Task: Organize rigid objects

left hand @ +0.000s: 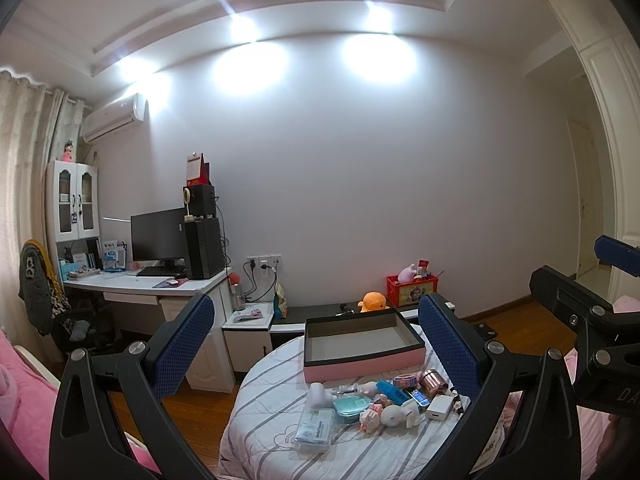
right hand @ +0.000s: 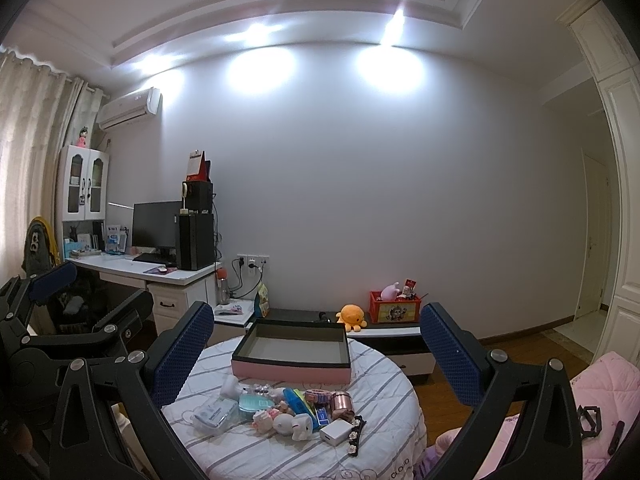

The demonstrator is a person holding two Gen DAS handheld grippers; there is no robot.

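Observation:
An open pink box [left hand: 362, 354] [right hand: 292, 372] with a dark rim and a bare grey inside stands at the far side of a round table under a striped cloth [left hand: 264, 428] [right hand: 384, 368]. In front of it lies a heap of small items: a clear plastic case [left hand: 316, 430] [right hand: 214, 416], a teal tin [left hand: 352, 408], a copper-coloured cup [left hand: 432, 380] [right hand: 342, 402], a white charger [left hand: 440, 407] [right hand: 336, 432], a blue tube [left hand: 394, 392]. My left gripper [left hand: 316, 344] hangs open above the table. My right gripper [right hand: 316, 352] is open too. Neither holds anything.
A desk [left hand: 160, 286] with a monitor and a computer tower stands at the left wall, a chair [left hand: 68, 320] draped with clothes beside it. A low cabinet [right hand: 392, 336] behind the table carries an orange plush and a red crate. Pink bedding [right hand: 608, 392] lies at the right.

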